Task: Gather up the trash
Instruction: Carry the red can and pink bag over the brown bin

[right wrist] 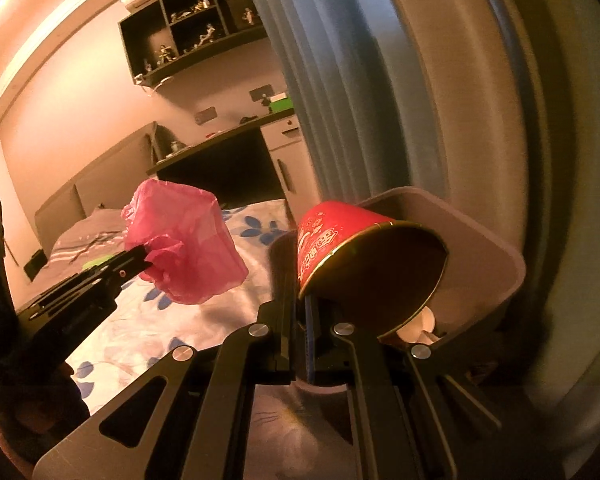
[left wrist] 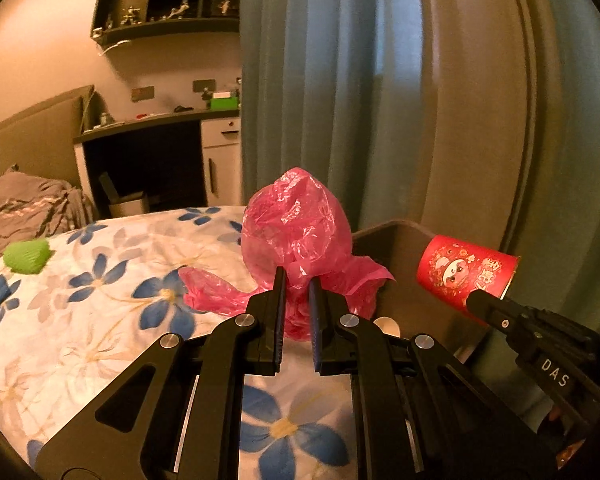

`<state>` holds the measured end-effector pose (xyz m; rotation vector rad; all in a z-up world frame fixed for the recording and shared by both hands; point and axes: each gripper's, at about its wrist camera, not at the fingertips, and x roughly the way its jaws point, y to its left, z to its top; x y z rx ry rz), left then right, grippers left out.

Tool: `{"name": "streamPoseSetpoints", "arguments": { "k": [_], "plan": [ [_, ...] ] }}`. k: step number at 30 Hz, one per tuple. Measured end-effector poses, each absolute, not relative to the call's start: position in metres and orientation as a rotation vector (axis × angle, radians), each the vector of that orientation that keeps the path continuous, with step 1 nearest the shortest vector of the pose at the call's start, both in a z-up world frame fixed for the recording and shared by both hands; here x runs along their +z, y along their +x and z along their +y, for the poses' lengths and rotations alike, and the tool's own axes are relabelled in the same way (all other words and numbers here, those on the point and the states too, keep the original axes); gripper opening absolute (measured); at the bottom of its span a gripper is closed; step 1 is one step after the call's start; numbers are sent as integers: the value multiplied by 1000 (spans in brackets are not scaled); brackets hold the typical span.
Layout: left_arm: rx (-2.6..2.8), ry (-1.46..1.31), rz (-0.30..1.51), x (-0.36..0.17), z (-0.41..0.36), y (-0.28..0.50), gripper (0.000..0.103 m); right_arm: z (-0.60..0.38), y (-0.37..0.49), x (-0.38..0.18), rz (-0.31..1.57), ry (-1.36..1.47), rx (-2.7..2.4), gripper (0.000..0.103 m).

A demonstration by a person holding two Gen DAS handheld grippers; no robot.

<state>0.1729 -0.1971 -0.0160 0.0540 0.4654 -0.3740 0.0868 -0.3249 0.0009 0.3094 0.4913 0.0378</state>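
Note:
My left gripper (left wrist: 298,276) is shut on a crumpled pink plastic bag (left wrist: 296,224), held up over the flowered bed; the same pink bag (right wrist: 188,240) and left gripper (right wrist: 142,258) show at the left of the right wrist view. My right gripper (right wrist: 302,300) is shut on the rim of a red paper cup (right wrist: 328,236), tipped with its mouth toward me. This cup (left wrist: 464,270) and the right gripper (left wrist: 476,298) appear at the right of the left wrist view. Both sit close to the brown bin (right wrist: 496,256), whose rim (left wrist: 388,232) is just behind the bag.
White crumpled paper (right wrist: 418,326) lies inside the bin. A green crumpled object (left wrist: 26,256) rests on the flowered bedsheet (left wrist: 112,280) at the left. Blue curtains (left wrist: 320,92) hang behind the bin. A desk (left wrist: 156,120) and wall shelves (left wrist: 164,0) stand at the back.

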Motion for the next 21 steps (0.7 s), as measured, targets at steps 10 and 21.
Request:
{"name": "streamPoseSetpoints", "arguments": {
  "k": [10, 21],
  "plan": [
    [-465, 40, 486, -25, -230, 192, 10, -332, 97, -15, 548, 291, -2, 4],
    [-508, 48, 532, -44, -252, 203, 10, -335, 102, -23, 593, 272, -22, 4]
  ]
}}
